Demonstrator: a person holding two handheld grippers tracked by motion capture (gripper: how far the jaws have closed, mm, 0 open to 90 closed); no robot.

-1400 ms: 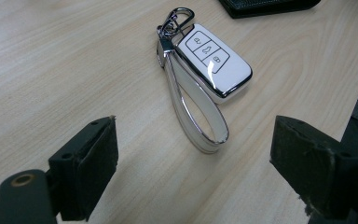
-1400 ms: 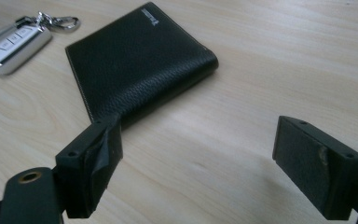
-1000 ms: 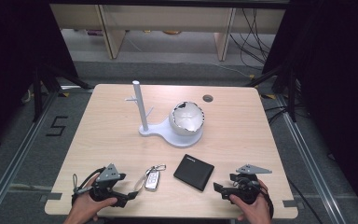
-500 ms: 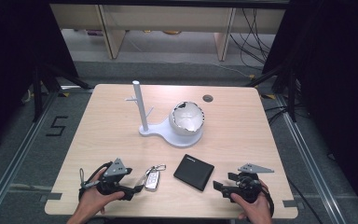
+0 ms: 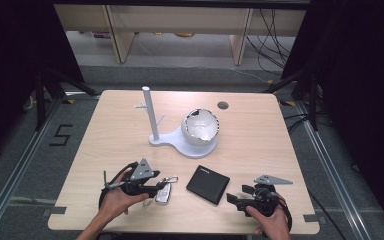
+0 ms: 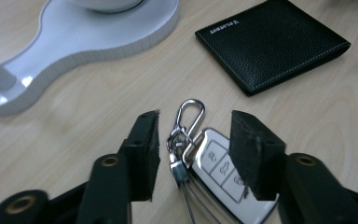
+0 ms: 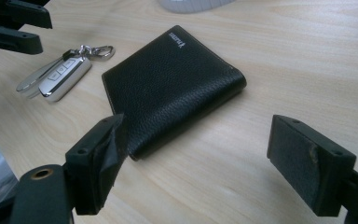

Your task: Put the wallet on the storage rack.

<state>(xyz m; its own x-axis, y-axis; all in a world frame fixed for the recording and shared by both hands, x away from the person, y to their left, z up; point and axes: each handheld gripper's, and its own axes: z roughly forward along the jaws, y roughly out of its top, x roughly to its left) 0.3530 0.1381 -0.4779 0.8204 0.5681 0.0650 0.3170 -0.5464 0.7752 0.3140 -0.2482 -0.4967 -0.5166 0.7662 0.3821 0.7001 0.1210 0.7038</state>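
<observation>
Dark curtains and a grey floor are framing your pale wooden table [image 5: 260, 135], with low shelving standing beyond its far edge. You are sitting at the near edge, a gripper in each hand. Your left gripper [image 5: 152, 189] is lying low at the near left, its jaws spread partway and straddling the key fob [image 6: 219, 175]; in the left gripper view the fob's silver body and its carabiner clip [image 6: 189, 115] are sitting in the gap between the two black pads, and neither pad is pressing on them, so you are gripping nothing there. Your right gripper [image 5: 236, 196] is resting at the near right, pointing leftward at the wallet [image 5: 208, 184]; in the right gripper view its jaws are standing wide apart, the left pad just beside the wallet's near corner, though I cannot tell whether it is touching. The black leather wallet is lying flat and closed between your two grippers, just right of the fob. Farther back, near the table's middle, a white stand [image 5: 177, 142] is sitting with a slim post [image 5: 150, 112] rising at its left end and a white bowl [image 5: 200, 126] tilted at its right end. A small round hole [image 5: 223, 105] is showing in the tabletop behind the bowl.
</observation>
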